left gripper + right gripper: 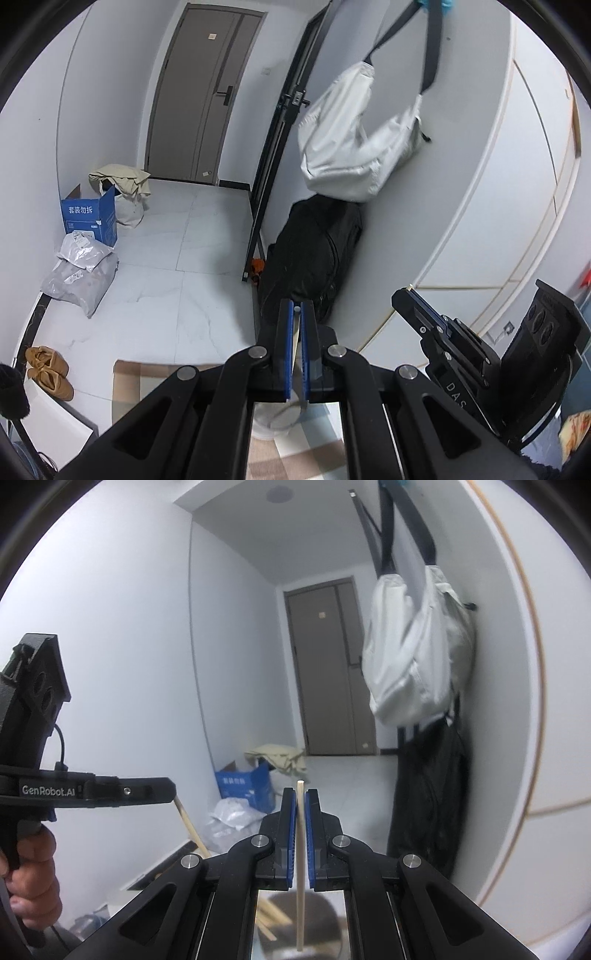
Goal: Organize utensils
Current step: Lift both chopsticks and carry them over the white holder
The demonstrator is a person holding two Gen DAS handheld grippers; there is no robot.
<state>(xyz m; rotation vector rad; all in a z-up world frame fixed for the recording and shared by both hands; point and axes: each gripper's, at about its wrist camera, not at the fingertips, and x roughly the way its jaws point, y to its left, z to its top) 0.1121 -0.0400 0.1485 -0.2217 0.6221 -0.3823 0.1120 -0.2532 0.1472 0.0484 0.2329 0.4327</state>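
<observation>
My right gripper (300, 797) is shut on a pale wooden chopstick (300, 867) that stands upright between its blue pads; the stick's lower end hangs over a dark round holder (314, 919) with other chopsticks (271, 917) in it. My left gripper (296, 310) is shut on another wooden chopstick (295, 354), seen as a thin pale strip between its blue pads; below it is a white cup (275, 419). That same chopstick (190, 825) shows in the right wrist view, slanting down from the left gripper (171, 792). The right gripper (410, 295) shows at the right of the left wrist view.
A chequered cloth (127, 384) lies under the cup. Beyond are a tiled floor, a grey door (201, 96), a white bag (354, 147) hung on the wall over a black bag (314, 258), a blue box (90, 218), grey parcels (79, 269) and brown shoes (50, 371).
</observation>
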